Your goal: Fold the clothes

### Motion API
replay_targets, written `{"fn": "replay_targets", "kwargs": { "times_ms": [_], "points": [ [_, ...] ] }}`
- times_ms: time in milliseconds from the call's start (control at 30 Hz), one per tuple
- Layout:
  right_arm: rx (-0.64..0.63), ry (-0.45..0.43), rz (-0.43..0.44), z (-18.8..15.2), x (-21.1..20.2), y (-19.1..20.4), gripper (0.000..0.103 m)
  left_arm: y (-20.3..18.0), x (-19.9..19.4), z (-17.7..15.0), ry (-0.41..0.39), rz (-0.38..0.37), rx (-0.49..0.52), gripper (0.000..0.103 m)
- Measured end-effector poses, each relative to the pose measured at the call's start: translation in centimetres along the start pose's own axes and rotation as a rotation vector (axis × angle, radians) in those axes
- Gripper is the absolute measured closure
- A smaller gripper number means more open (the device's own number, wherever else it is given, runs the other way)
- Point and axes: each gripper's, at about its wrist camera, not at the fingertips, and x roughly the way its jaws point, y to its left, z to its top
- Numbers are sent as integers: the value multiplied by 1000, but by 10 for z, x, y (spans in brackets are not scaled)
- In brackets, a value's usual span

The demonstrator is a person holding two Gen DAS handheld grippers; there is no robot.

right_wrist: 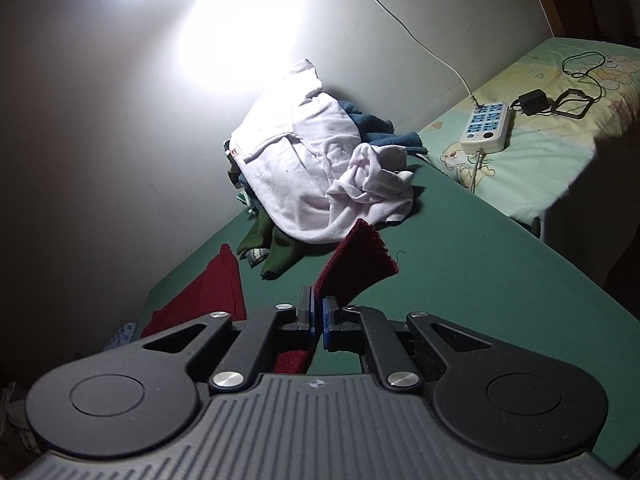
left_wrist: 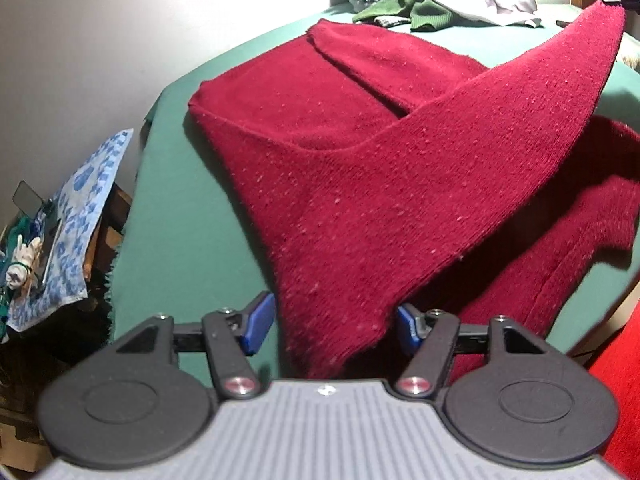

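Sweater corner pinched, lifted by right hand-held gripper.

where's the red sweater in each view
Left wrist: the red sweater fills the middle, part flat on the green table, one flap lifted to the top right corner and a fold hanging between the open left fingers.
Right wrist: only bits show, a corner pinched in the shut right gripper and a strip at lower left.
Shared landmark: the dark green cloth.
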Motion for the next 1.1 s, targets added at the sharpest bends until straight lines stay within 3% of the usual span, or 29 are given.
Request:
{"fn": "replay_targets", "kwargs": {
  "times_ms": [200, 500, 833, 1100],
  "points": [
    [32, 5, -59, -8, 0, -18, 100, 13, -1, -6, 21, 34, -9, 35],
    [32, 19, -135, -13, 11, -31, 100, 12, -2, -11, 37, 9, 11, 36],
    [-53, 83, -236, -22, 29, -38, 100, 25, -33, 1, 6, -136, 71, 34],
    [-102, 88, -262, -30, 27, -35, 99, 33, -44, 31, -88, -290, 9, 31]
  ]
}}
